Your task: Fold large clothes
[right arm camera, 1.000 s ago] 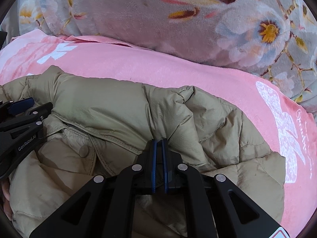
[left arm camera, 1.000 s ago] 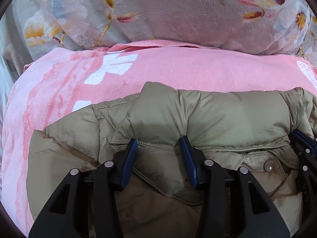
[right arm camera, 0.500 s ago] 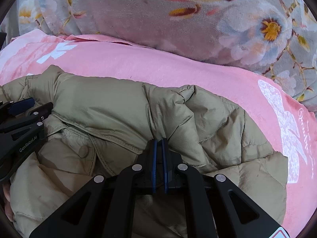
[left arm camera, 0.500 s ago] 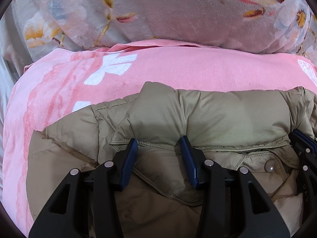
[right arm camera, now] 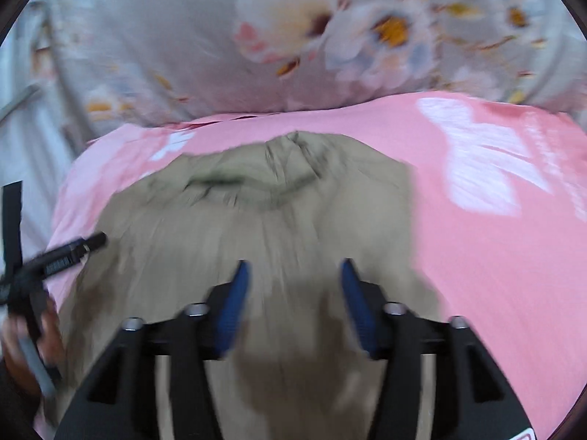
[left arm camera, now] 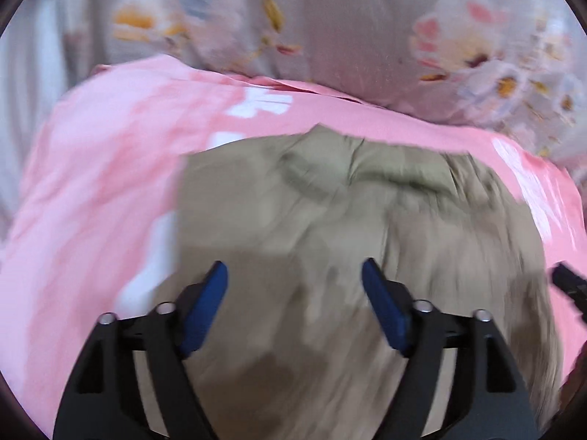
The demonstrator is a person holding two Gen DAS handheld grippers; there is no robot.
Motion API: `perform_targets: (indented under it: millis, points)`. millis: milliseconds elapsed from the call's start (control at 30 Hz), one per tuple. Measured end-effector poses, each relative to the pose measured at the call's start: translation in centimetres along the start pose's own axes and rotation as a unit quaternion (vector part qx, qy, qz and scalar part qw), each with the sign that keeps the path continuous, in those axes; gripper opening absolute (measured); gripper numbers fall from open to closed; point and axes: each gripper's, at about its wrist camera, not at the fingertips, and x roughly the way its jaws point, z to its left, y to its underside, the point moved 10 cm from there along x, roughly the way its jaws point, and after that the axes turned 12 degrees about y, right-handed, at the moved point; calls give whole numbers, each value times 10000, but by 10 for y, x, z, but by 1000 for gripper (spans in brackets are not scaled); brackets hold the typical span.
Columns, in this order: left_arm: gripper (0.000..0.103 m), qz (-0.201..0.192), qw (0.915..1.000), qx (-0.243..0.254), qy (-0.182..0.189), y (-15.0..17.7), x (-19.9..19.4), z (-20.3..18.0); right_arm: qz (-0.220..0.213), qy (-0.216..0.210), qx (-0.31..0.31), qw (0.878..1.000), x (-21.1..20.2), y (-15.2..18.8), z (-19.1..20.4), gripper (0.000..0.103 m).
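Observation:
A khaki puffer jacket [left arm camera: 348,227] lies bunched on a pink blanket [left arm camera: 91,190]; it also shows in the right wrist view [right arm camera: 256,227]. Both views are motion-blurred. My left gripper [left arm camera: 295,275] is open and empty, raised above the jacket's near part. My right gripper [right arm camera: 293,273] is open and empty, also above the jacket. The left gripper shows at the left edge of the right wrist view [right arm camera: 55,260], and a tip of the right one shows at the right edge of the left wrist view [left arm camera: 567,280].
A grey floral quilt [left arm camera: 348,29] is piled behind the pink blanket [right arm camera: 495,238] and shows in the right wrist view [right arm camera: 293,36] too. The person's hand [right arm camera: 22,348] holds the left gripper at the lower left.
My right gripper has let go of the jacket and opened. My left gripper has opened wider. Both have pulled back and up, so the jacket sits farther off.

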Motion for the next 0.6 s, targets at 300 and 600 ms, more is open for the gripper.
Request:
perform_targets:
  millis: [300, 600]
  points:
    - [85, 709, 9899, -1218, 121, 179, -135, 107, 830, 87, 702, 9940, -122, 198, -79, 66]
    - [77, 547, 9792, -1832, 686, 239, -154, 84, 673, -512, 1814, 9798, -122, 237, -62, 68]
